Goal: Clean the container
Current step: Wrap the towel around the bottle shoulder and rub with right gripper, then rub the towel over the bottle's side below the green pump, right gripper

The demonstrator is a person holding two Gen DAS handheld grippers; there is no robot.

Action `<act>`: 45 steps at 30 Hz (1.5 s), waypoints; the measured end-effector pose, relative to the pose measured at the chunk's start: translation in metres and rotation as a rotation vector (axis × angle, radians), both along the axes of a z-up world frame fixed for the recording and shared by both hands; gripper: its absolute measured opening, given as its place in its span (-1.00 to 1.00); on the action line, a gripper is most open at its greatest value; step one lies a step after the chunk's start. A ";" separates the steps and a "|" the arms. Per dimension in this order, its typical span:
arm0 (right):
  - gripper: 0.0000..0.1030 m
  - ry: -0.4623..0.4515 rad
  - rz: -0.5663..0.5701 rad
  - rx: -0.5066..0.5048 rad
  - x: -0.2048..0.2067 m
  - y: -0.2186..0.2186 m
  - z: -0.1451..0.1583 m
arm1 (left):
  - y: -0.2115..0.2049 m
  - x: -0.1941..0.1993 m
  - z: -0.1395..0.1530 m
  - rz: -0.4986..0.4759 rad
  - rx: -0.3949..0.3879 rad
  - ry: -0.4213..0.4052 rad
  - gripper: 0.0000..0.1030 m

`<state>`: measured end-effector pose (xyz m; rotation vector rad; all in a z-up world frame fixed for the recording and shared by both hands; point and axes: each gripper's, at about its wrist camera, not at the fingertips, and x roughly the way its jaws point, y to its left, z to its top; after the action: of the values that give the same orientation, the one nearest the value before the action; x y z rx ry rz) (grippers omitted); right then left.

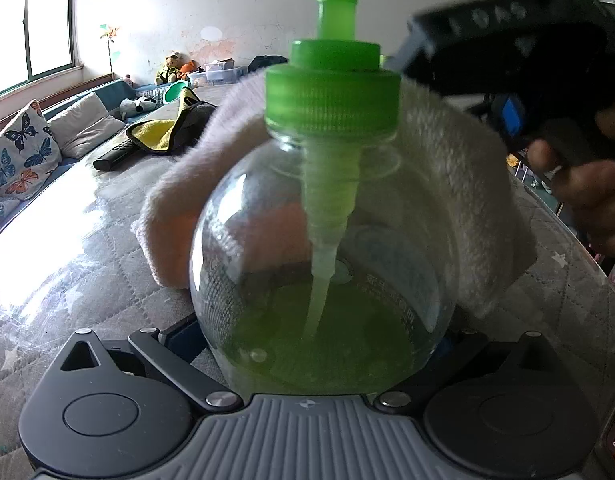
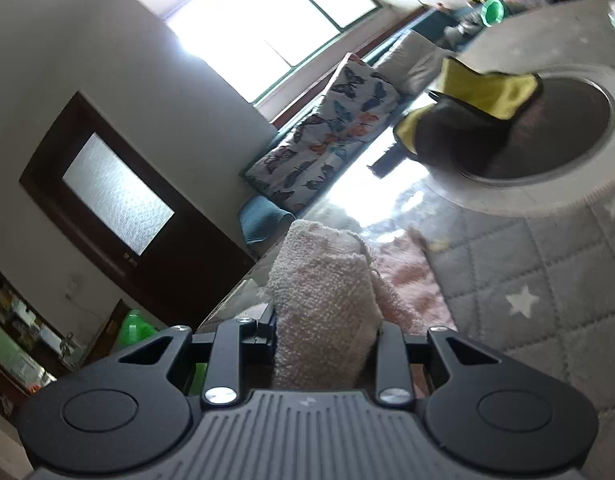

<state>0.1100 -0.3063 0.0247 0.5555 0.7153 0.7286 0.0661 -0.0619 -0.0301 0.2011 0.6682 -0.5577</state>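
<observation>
— Two grippers are being used. What is held in each?

— The round soap bottle [image 1: 327,240] is held by the left gripper [image 1: 319,344]. Its fingers are mostly hidden behind the bottle, but the bottle is squeezed low down between them, right in front of the camera. The pink towel [image 2: 323,304] is pinched tight in the right gripper [image 2: 325,344].

— Which way is the bottle stood?

— It is kept upright. Its long line runs straight up from the left gripper, with the green cap [image 1: 333,100] and the pump above. Some green soap can be seen at the bottom.

— Where is the towel from the bottle?

— In the left view, the towel [image 1: 459,168] is wrapped around the far side of the bottle, up by the shoulder and just under the cap. It looks to be touching the glass there. The right gripper [image 1: 519,64] is seen above and to the right of the bottle, very near it.

— So what is the next wipe likely to need?

— The towel would probably be rubbed around or down the bottle's side by the right gripper while the bottle is kept still by the left one.

— What lies further out?

— A quilted table top [image 1: 107,280] is spread below, and a yellow cloth [image 1: 155,134] is left well beyond the bottle.
</observation>
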 end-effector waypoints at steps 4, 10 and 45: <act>-0.45 0.028 -0.019 -0.034 -0.002 -0.008 -0.012 | 0.000 -0.001 0.000 0.000 0.000 0.000 1.00; -0.45 0.046 -0.020 -0.090 -0.014 -0.015 -0.027 | 0.001 0.000 0.001 0.000 -0.001 0.001 1.00; -0.44 0.029 -0.039 -0.088 -0.020 -0.017 -0.022 | 0.000 -0.003 0.001 0.007 0.004 0.001 1.00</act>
<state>0.0897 -0.3236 0.0022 0.4993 0.7579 0.6506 0.0627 -0.0623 -0.0289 0.2024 0.6703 -0.5499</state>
